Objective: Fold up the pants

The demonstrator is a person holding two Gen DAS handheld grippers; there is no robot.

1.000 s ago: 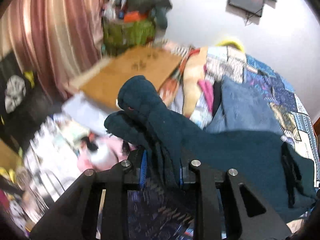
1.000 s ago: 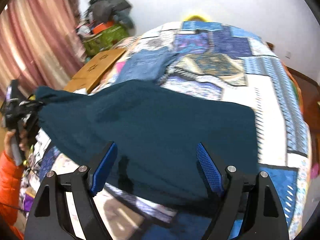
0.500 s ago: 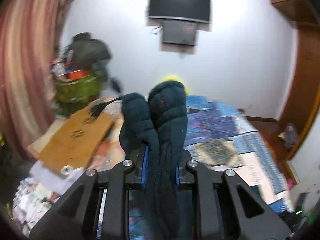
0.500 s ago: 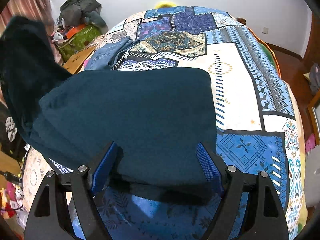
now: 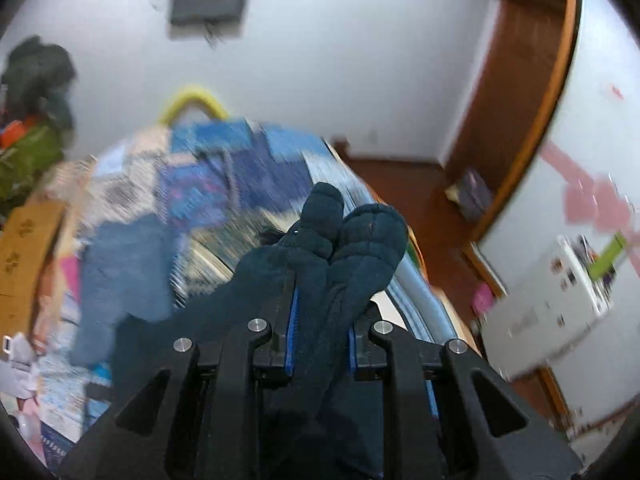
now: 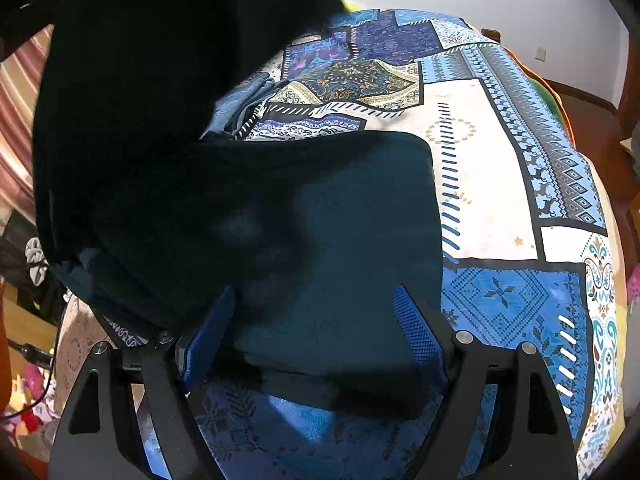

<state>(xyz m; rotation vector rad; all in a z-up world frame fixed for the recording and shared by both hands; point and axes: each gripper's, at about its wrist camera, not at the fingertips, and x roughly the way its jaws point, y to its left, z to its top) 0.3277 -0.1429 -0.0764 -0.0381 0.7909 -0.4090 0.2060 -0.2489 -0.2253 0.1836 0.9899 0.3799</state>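
The dark teal fleece pants (image 6: 352, 232) lie partly flat on the patchwork bed. My left gripper (image 5: 320, 332) is shut on a bunched end of the pants (image 5: 352, 236) and holds it up in the air. In the right wrist view that raised part (image 6: 160, 80) hangs over the flat part and fills the upper left. My right gripper (image 6: 316, 336) is open and empty, its blue pads on either side of the near edge of the flat part.
The patchwork bedspread (image 6: 500, 184) covers the bed. Blue jeans (image 5: 120, 264) lie on its far left side. A cardboard box (image 5: 24, 264) and clutter stand left of the bed. A wooden floor and door frame (image 5: 520, 120) are to the right.
My left gripper has lifted the bunched end of the pants and swung it to the right over the bed. The raised cloth now hangs over the flat part. My right gripper stays open.
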